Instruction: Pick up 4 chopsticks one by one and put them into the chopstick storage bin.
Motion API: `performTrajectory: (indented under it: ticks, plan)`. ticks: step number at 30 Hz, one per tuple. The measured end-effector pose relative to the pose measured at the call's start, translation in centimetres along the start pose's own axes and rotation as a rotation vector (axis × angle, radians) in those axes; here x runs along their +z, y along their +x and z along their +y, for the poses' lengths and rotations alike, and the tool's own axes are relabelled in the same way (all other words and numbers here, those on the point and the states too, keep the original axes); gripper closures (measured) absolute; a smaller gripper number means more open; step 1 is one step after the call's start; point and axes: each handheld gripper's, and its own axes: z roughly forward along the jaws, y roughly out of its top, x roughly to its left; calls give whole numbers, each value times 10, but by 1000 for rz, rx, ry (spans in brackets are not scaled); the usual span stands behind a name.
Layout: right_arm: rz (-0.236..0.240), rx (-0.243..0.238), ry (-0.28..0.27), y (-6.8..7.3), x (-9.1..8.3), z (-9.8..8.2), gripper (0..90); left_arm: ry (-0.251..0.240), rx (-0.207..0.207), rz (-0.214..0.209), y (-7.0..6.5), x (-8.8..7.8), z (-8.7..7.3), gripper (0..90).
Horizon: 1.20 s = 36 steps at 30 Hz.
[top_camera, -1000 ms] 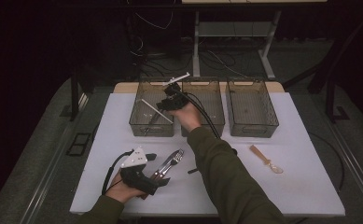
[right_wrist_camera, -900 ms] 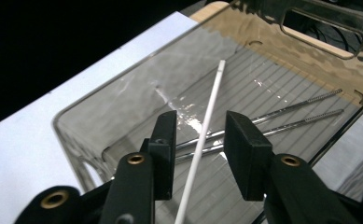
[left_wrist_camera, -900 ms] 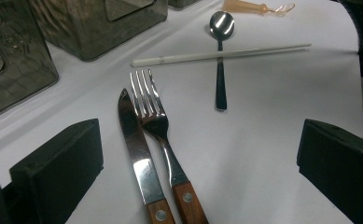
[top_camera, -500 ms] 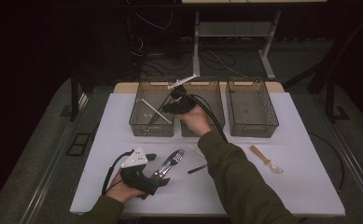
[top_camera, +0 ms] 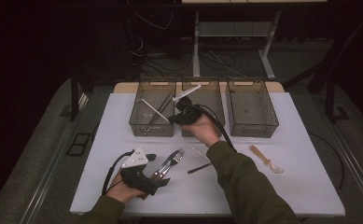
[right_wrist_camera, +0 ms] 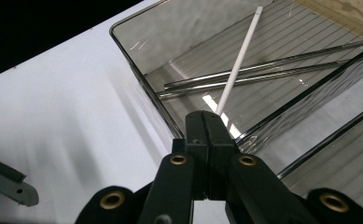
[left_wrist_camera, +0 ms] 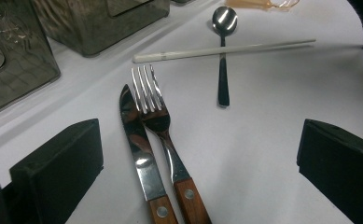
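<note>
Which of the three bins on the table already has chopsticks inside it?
The left bin, beside the right gripper: a white chopstick and two metal ones lie in it. I see none in the other two.

Three bins [top_camera: 252,108] side by side at worktop [top_camera: 300,186] back; knife [left_wrist_camera: 139,154] left of fork [left_wrist_camera: 158,121]; spoon [left_wrist_camera: 223,56] beyond, under chopstick [left_wrist_camera: 226,49].

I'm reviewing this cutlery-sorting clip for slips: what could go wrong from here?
1. The right gripper, jaws shut, has nothing between them in its own view; the white chopstick leans against the left smoked-plastic bin and might tip out.
2. The left gripper stands open around both the wooden-handled knife and the wooden-handled fork, which lie side by side; closing could grab both.
</note>
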Motion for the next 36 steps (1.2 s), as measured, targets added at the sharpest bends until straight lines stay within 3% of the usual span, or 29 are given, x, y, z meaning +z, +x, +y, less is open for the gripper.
performTrajectory:
  ticks: [13,24,36]
  plan:
    - [6,-6,-20,2,-7,-2,898,0,-2,0,0,0,-1,0]
    - [24,-18,-74,1,-39,-27,667,1,-7,4,0,1,-1,0]
    - [27,-33,-77,-3,-70,-65,579,-4,-17,7,0,-1,-2,0]
